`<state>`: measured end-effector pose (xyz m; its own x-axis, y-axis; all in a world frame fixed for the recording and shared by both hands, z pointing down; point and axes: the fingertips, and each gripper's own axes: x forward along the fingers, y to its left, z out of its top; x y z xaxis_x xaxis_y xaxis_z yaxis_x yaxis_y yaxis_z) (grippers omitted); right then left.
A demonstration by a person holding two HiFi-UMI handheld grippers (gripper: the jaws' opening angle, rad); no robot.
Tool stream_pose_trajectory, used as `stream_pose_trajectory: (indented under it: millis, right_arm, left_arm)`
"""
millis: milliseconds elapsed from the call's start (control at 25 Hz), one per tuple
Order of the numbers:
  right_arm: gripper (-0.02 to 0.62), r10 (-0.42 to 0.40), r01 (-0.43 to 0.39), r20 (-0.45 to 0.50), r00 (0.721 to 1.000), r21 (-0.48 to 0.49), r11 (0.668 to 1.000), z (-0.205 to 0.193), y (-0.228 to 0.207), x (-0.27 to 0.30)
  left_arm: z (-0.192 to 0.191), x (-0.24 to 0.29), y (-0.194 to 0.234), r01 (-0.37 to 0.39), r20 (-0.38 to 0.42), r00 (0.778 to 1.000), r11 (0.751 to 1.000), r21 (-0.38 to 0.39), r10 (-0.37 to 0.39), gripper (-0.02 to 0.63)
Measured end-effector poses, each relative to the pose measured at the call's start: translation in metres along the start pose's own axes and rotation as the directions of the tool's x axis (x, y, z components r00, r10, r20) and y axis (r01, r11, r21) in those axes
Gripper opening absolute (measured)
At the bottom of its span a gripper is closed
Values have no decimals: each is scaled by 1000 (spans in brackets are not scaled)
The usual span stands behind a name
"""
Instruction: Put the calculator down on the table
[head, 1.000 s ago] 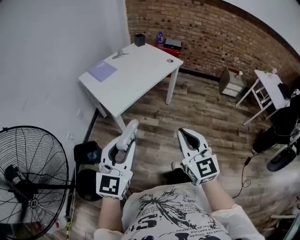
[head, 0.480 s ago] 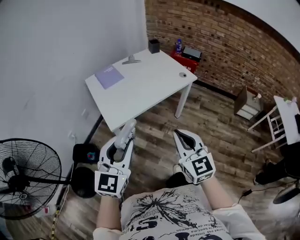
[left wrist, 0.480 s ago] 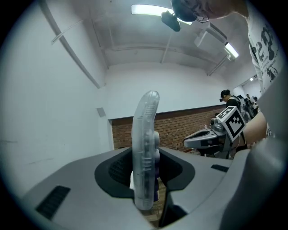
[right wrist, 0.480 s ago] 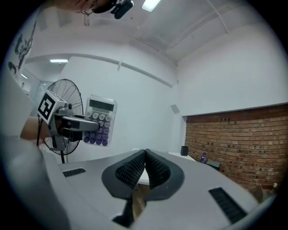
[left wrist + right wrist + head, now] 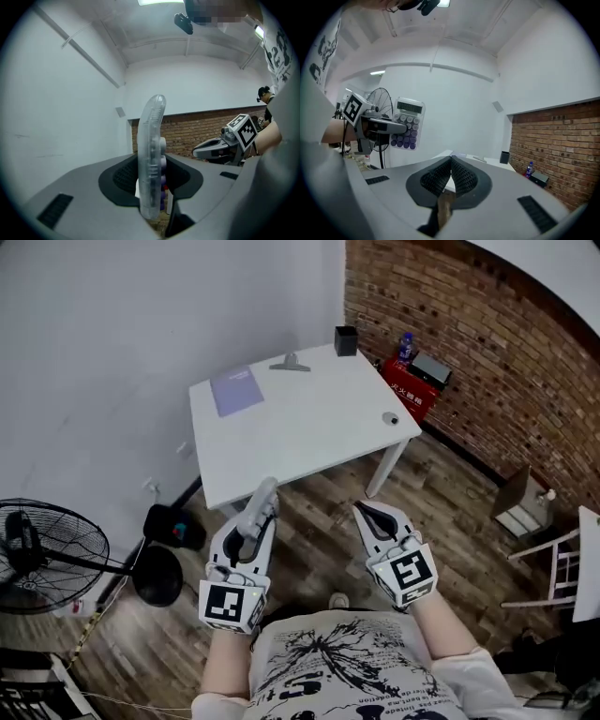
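The left gripper (image 5: 251, 532) clamps the calculator (image 5: 262, 502) on edge, the right gripper (image 5: 374, 518) at its 3 o'clock is pinched together on nothing — the white table (image 5: 300, 432) lies ahead at 12 o'clock, so the set-down is not yet done.

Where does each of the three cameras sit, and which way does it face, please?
Head view: on the person's head, looking steeply down at the white table; shows the shirt, left gripper and right gripper.
Left gripper view: on the left gripper, looking along its jaws, shut on the calculator, toward a brick wall; the person's forearm shows at right.
Right gripper view: on the right gripper, looking along its shut, empty jaws toward the table.
Shared: each gripper view shows the other gripper; all three show the calculator.
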<state>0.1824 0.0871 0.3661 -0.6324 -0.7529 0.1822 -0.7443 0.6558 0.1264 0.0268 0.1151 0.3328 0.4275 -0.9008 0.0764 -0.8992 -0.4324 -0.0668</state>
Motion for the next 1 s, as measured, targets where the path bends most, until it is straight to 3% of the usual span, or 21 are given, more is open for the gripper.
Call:
stream_pose_trajectory:
  millis: [360, 680, 1000]
  right_arm:
    - [15, 59, -57, -30, 998, 55, 997, -30, -75, 57]
    - [14, 28, -26, -41, 999, 47, 999, -29, -158, 164]
    - [14, 62, -53, -118, 991, 73, 996, -50, -215, 297]
  left_arm:
    - [-37, 90, 2, -39, -118, 992, 998, -39, 34, 143]
    - [-66, 217, 58, -9, -171, 985, 997, -81, -5, 143]
    - [-114, 336, 131, 19, -261, 964, 989, -144, -57, 143]
